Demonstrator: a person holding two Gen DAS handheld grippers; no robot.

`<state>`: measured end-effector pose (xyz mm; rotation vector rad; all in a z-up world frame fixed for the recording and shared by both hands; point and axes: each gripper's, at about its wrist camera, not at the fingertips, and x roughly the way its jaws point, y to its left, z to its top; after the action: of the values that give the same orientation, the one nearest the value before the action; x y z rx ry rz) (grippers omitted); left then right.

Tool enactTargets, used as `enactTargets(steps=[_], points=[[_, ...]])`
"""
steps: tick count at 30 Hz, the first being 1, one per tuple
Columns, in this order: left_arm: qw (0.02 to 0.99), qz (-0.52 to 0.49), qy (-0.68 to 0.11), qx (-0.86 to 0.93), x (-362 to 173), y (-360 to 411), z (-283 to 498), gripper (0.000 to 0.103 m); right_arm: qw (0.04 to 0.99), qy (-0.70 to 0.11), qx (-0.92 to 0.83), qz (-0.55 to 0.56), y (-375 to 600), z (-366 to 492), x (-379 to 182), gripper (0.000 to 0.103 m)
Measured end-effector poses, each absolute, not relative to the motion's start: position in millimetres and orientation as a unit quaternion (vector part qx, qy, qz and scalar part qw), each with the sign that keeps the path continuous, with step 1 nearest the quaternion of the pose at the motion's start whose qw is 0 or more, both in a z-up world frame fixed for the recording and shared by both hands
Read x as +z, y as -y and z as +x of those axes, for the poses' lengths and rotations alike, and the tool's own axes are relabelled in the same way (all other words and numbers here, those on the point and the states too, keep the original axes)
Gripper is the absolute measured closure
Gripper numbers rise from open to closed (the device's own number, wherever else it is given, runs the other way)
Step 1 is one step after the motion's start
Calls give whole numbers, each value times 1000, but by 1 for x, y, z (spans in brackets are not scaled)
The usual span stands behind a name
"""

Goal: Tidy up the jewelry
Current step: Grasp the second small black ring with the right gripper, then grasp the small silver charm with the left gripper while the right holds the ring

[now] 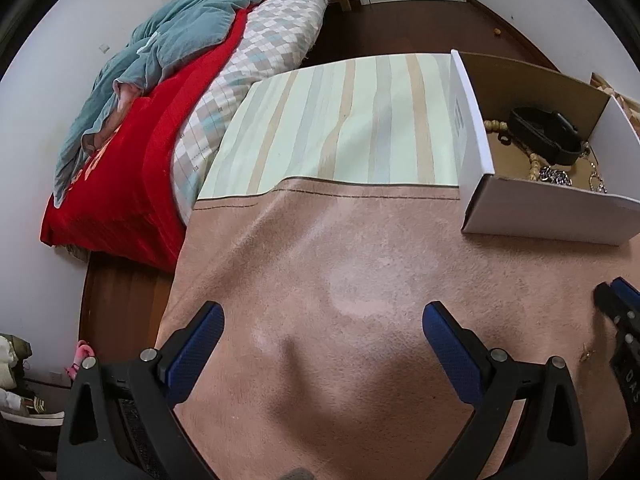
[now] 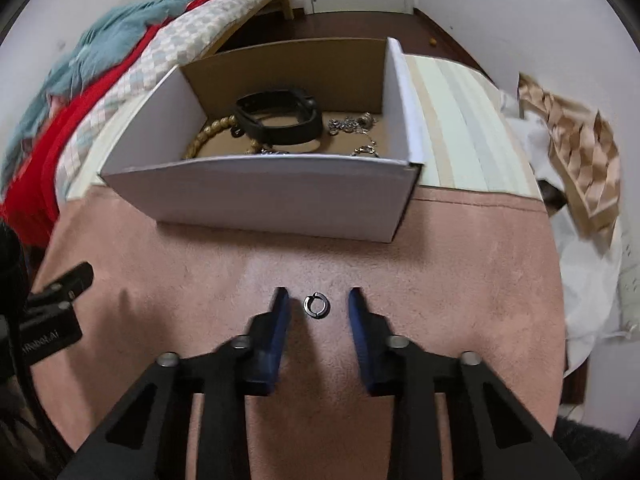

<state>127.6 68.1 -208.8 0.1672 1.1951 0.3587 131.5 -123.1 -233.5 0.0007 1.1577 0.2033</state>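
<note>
Right wrist view shows the right gripper (image 2: pixel 319 298) low over a pink cloth (image 2: pixel 460 264), its blue fingers (image 2: pixel 276 328) spread apart with a small dark ring (image 2: pixel 316 306) lying on the cloth between the tips, touching neither. Just beyond sits a white cardboard box (image 2: pixel 260 196), open at the top, holding a black watch band (image 2: pixel 280 118), a string of wooden beads (image 2: pixel 208 132) and some silver chains (image 2: pixel 352 124). The left gripper (image 1: pixel 323 318) hangs wide open over bare cloth, gripping nothing, well left of the box (image 1: pixel 472 140). A striped mat (image 1: pixel 340 128) lies under the far part of the box, and a bed (image 1: pixel 168 92) with a red blanket stands to the left.
</note>
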Motion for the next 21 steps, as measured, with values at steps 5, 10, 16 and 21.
enactTargets(steps=[5,10,16,21], points=[[814,61,-562,136,-204,-55,124,2,834,-544,86,42,148,125,-219,90],[812,25,-581,42,-207,-10,117,2,837,-538,56,83,190,113,-198,90],[801,33,-597,-40,-218,47,107,4,838,-535,24,102,225,92,-188,90],[798,44,-598,-65,-224,70,105,48,833,-543,10,109,237,84,-194,90]])
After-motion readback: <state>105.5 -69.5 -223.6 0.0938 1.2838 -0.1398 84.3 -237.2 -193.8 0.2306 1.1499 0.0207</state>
